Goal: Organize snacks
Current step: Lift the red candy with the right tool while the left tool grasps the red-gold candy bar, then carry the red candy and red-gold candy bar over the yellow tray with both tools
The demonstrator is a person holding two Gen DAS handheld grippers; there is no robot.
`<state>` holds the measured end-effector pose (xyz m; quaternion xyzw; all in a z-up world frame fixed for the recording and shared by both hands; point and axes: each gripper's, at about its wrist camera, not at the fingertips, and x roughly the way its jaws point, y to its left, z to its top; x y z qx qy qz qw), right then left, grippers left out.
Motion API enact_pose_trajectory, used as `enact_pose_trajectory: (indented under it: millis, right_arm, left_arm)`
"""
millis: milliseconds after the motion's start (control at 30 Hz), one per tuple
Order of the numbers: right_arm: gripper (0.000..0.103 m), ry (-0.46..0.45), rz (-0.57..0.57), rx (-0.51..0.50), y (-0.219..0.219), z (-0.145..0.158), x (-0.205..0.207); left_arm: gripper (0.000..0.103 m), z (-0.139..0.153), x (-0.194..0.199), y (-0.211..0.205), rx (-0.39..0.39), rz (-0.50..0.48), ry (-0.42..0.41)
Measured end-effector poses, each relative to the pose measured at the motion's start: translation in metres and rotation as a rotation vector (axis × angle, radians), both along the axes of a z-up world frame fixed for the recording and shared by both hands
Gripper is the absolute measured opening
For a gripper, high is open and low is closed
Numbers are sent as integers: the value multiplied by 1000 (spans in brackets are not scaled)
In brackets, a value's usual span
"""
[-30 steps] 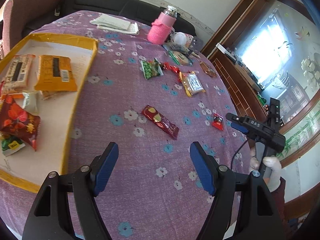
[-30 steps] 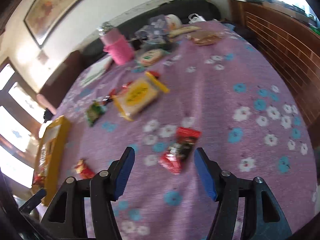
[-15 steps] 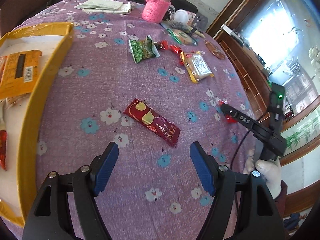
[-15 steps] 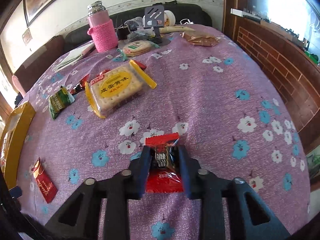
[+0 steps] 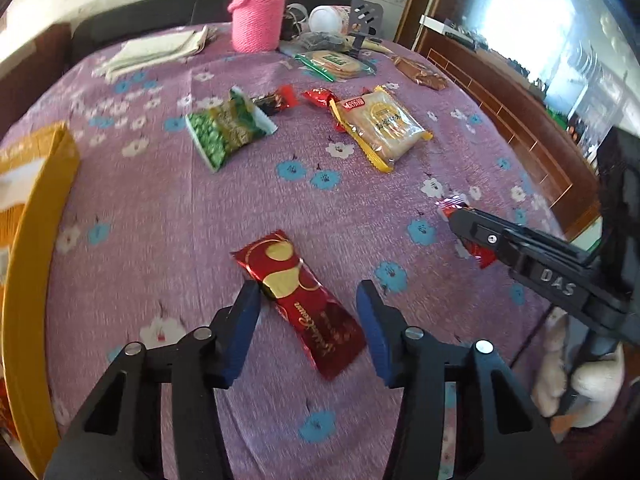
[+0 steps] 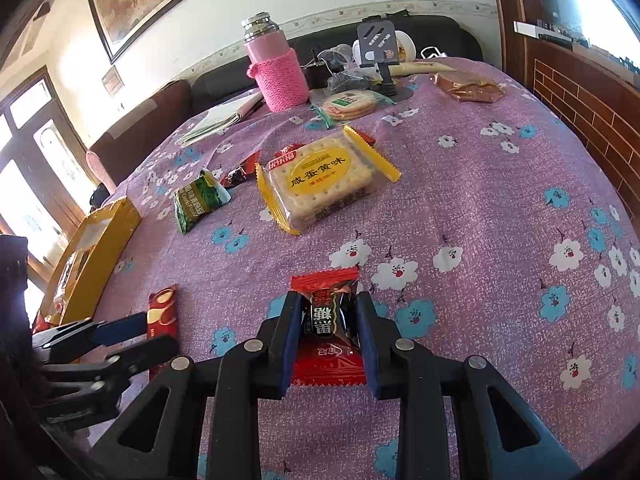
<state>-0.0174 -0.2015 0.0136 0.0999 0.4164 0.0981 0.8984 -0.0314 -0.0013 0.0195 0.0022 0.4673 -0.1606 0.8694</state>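
A dark red snack bar point(image 5: 300, 304) lies on the purple flowered tablecloth point(image 5: 168, 216). My left gripper point(image 5: 308, 308) straddles it, jaws closing; the pads are not pressing on both sides of the wrapper. The right wrist view shows this gripper point(image 6: 150, 336) at lower left beside the bar point(image 6: 162, 312). My right gripper point(image 6: 328, 312) is shut on a small red candy point(image 6: 326, 320) low over the cloth. In the left wrist view, the right gripper point(image 5: 460, 220) comes in from the right with the candy point(image 5: 452, 203) at its tip. A yellow tray point(image 5: 36, 220) holding snacks sits at left.
A green pea packet point(image 5: 228, 128), a yellow-edged biscuit packet point(image 5: 380, 124) and two small red candies point(image 5: 280, 100) lie mid-table. Further back stand a pink flask point(image 5: 258, 12), round crackers point(image 5: 336, 62), a brown packet point(image 5: 420, 74) and a phone stand point(image 6: 378, 48). A gloved hand point(image 5: 580, 376) holds the right gripper.
My left gripper moved in over the dark red bar and its jaws narrowed around it. The right gripper closed on the red candy and has stayed on it since.
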Motion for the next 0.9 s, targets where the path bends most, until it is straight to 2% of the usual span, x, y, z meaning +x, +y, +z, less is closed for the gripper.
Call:
enact_pose_trajectory:
  millis: [133,300,367,400,433,467,633,733,833,900]
  right_arm:
    - [30,26,-4,27,-4,-4,2]
    - [31,29,18,15,1,-5,1]
    - [31,25,22,3,3,-5,0]
    - [30,24,23,2,3,-6,0]
    - [29,24,22,1,3,-6,0]
    - [29,23,20,1,3,-6,0]
    - [28,14,24,-23,5,-5,-1]
    - [31,14,31,-31,7,-6,-1]
    - [41,11,51,-32,10,-5,-1]
    - [52,8,76,-48,16,-5,-1]
  left_arm:
    - [47,-1,5,-8,37,-5,-22]
    - [53,-5,8,-26,142,-9,-53]
    - [52,-5,7,-28,160,-10,-56]
    - [46,-5,8,-28,147,-11,-46]
    - [28,-4,8,-26,146,-5,-47]
    - [22,-3,8,-25,152,1,-49]
    - [22,-2,4,-14,114,14,-36]
    - [22,-2,2,-11,94,21,-35]
    - [22,-2,1,-11,88,19,-38]
    - [22,-1,0,-8,70,23,-40]
